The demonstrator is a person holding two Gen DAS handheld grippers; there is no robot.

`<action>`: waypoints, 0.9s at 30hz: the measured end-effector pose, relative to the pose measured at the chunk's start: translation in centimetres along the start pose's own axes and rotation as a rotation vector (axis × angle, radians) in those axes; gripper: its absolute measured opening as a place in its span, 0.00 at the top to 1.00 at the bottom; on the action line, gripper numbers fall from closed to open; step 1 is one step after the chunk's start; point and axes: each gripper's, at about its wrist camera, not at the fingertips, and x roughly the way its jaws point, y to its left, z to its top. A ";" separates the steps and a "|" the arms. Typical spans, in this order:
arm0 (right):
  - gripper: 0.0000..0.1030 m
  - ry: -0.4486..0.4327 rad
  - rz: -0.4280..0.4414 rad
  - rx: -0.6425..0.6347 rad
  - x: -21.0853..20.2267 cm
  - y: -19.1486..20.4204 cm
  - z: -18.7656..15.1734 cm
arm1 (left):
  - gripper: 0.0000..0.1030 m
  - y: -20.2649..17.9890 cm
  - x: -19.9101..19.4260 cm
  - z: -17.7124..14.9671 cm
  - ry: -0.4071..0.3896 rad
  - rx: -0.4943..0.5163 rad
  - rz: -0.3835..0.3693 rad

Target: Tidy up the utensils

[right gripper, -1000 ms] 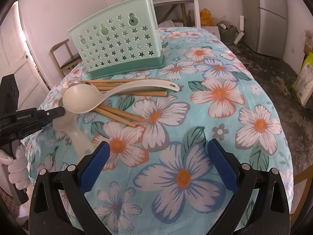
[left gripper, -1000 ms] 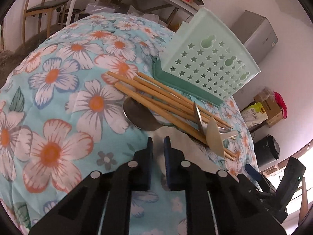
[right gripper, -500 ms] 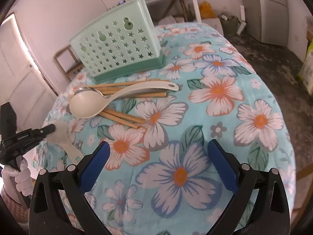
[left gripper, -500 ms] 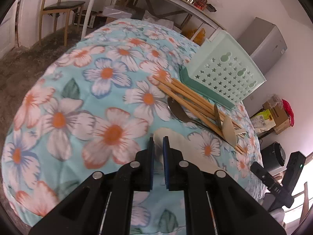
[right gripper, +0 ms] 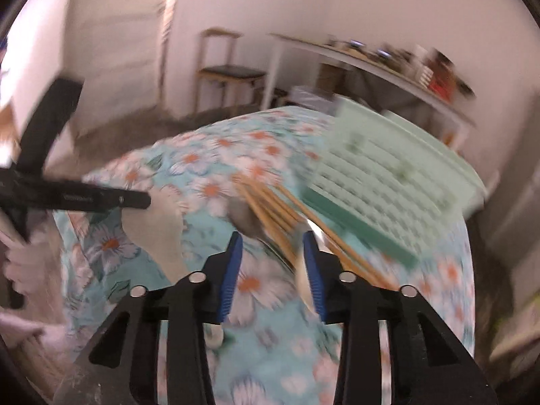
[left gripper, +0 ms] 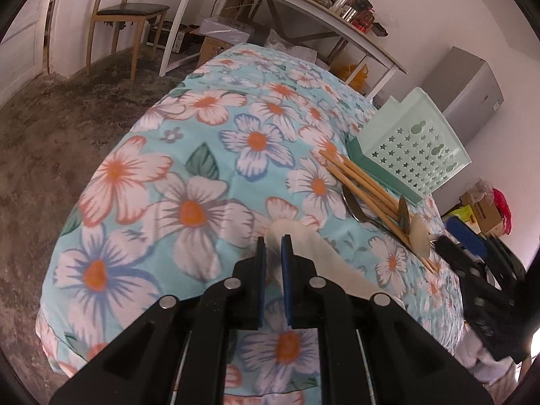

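Observation:
My left gripper point(left gripper: 272, 246) is shut on a translucent white rice paddle point(left gripper: 324, 256), held over the floral tablecloth point(left gripper: 189, 209) and away from the pile. Wooden chopsticks point(left gripper: 364, 182), a metal spoon point(left gripper: 352, 202) and a cream ladle point(left gripper: 419, 238) lie in front of the mint star-hole utensil rack point(left gripper: 415, 148). My right gripper point(right gripper: 271, 248) hovers low over the chopsticks point(right gripper: 270, 209), its jaws closing. Cloth shows between the jaws and a blurred cream piece lies along the right finger point(right gripper: 312, 270). The left gripper point(right gripper: 101, 199) and paddle point(right gripper: 158, 229) show at the left.
The round table drops off to a dark floor on the left and near side. Behind it stand a wooden chair point(left gripper: 125, 10), a long white table point(left gripper: 303, 10) with clutter, a grey fridge point(left gripper: 465, 87) and cardboard boxes point(left gripper: 482, 206).
My right gripper has swung in over the chopsticks and ladle, rolled, and its jaws have narrowed from wide open. My left gripper has pulled back from the pile with the paddle.

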 end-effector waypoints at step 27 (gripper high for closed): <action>0.98 0.079 0.005 -0.205 7.1 2.5 2.7 | 0.90 2.2 -0.1 -0.2 0.002 0.020 -0.116</action>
